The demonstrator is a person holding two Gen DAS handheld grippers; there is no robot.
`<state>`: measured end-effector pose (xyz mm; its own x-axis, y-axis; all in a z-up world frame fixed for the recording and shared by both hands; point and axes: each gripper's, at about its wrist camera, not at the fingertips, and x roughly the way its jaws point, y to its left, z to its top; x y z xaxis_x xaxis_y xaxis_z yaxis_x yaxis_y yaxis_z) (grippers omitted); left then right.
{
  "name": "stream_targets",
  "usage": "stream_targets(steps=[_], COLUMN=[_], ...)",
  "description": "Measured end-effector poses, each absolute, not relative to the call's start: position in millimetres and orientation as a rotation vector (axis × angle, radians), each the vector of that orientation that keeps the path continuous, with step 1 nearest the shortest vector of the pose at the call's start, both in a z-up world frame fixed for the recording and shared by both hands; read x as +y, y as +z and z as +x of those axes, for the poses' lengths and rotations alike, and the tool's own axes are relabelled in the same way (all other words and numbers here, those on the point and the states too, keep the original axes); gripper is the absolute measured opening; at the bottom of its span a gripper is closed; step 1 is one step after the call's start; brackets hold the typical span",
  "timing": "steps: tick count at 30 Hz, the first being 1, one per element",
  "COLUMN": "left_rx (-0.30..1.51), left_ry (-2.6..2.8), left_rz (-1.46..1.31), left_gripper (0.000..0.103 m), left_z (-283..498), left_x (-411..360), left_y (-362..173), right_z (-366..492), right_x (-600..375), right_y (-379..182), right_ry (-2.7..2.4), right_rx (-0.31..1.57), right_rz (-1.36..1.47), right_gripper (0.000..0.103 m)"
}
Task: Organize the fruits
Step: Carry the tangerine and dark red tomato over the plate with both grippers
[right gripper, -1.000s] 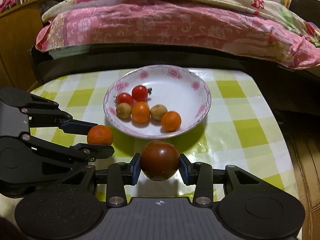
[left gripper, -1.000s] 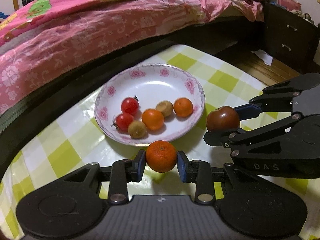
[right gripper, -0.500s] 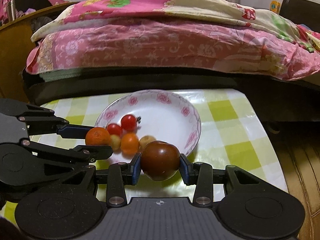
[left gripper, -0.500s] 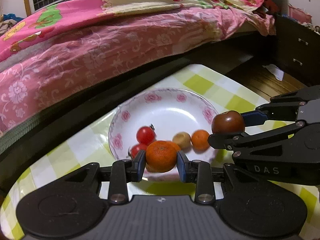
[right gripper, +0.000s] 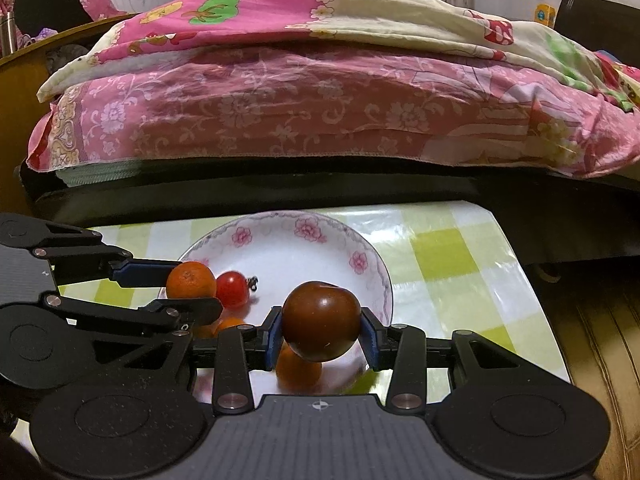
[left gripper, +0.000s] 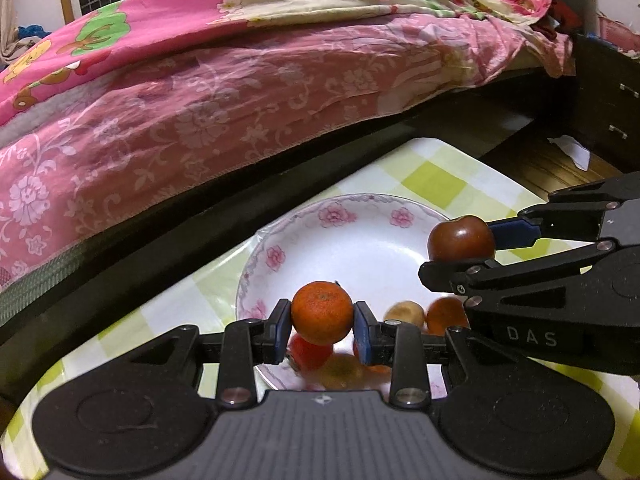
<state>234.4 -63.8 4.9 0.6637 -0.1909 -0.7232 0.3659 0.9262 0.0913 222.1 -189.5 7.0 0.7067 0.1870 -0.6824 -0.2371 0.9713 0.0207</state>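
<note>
Checked tablecloth point(left gripper: 436, 184), floral plate point(left gripper: 352, 236); left hand-held gripper point(left gripper: 322, 326) clamping mandarin point(left gripper: 322, 312), right hand-held gripper point(right gripper: 322, 334) clamping dark tomato point(right gripper: 320, 320).

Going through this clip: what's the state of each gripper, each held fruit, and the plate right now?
Left gripper: shut on the tangerine.
Tangerine: held above the plate's near side.
Right gripper: shut on the dark tomato.
Dark tomato: held over the plate.
Plate: upright on the checked cloth, small fruits in its near part, far part bare.
</note>
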Motion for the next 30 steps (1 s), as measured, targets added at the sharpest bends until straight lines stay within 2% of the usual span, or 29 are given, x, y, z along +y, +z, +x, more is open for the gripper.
stream_targets(steps=[30], left_rx=[0.767], left_ry=[-0.303], left_rz=[0.24], left_gripper=[0.04], left_z=[265.7], left_x=[-60.7], left_y=[-7.2], right_z=[256.2], right_x=[-193.5], right_y=[-13.7], right_ry=[0.267], right_rx=[0.744], right_rz=[-0.025], right_gripper=[0.039])
